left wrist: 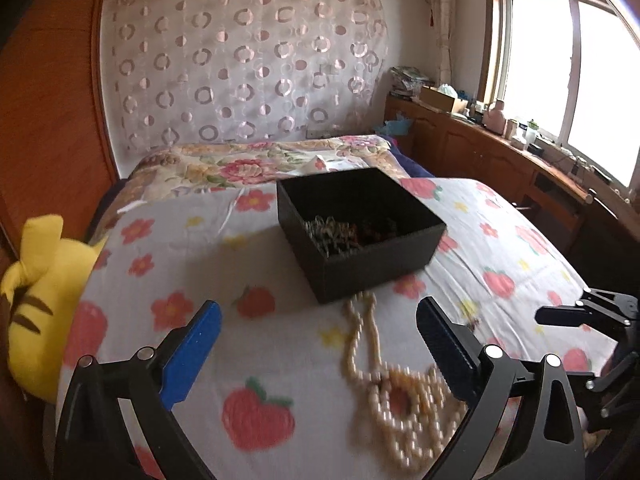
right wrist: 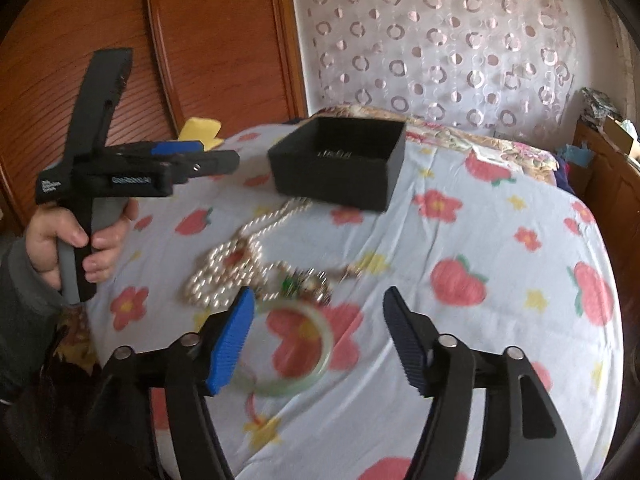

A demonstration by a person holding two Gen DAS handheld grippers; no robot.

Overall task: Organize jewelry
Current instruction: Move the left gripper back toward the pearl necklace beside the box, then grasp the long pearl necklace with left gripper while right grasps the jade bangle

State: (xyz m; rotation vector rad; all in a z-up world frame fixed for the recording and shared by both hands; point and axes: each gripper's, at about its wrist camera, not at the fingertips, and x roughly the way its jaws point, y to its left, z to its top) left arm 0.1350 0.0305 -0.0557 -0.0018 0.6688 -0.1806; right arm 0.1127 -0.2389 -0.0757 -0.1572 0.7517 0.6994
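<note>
Jewelry is split between two places: some pieces are already in the black box (left wrist: 360,228), the rest lies loose on the flowered bedsheet (right wrist: 480,320) just in front of it. Pearl necklace (left wrist: 396,392) is piled below the left gripper (left wrist: 318,332), one strand trailing up to touch the box wall. Left gripper is held above the sheet, jaws wide apart, nothing between them. Right gripper (right wrist: 318,312) is likewise spread and empty; jade bangle (right wrist: 288,348) lies flat on the sheet beneath it, just beside the blue finger (right wrist: 232,344). A small green-beaded piece (right wrist: 308,284) sits between bangle and pearls; its detail is blurred.

Likely step: bangle pickup by the right gripper.
- One finger should be put inside the ring and one outside, so the rim is pinched, not the full diameter.
- Smooth rim is judged slippery; closure should be firm and square.
- The beaded piece should be kept clear of the jaws.
- Soft bedding will give; descent should be slow.
- Pearls are best gathered at the pile, not by the single strand.
</note>
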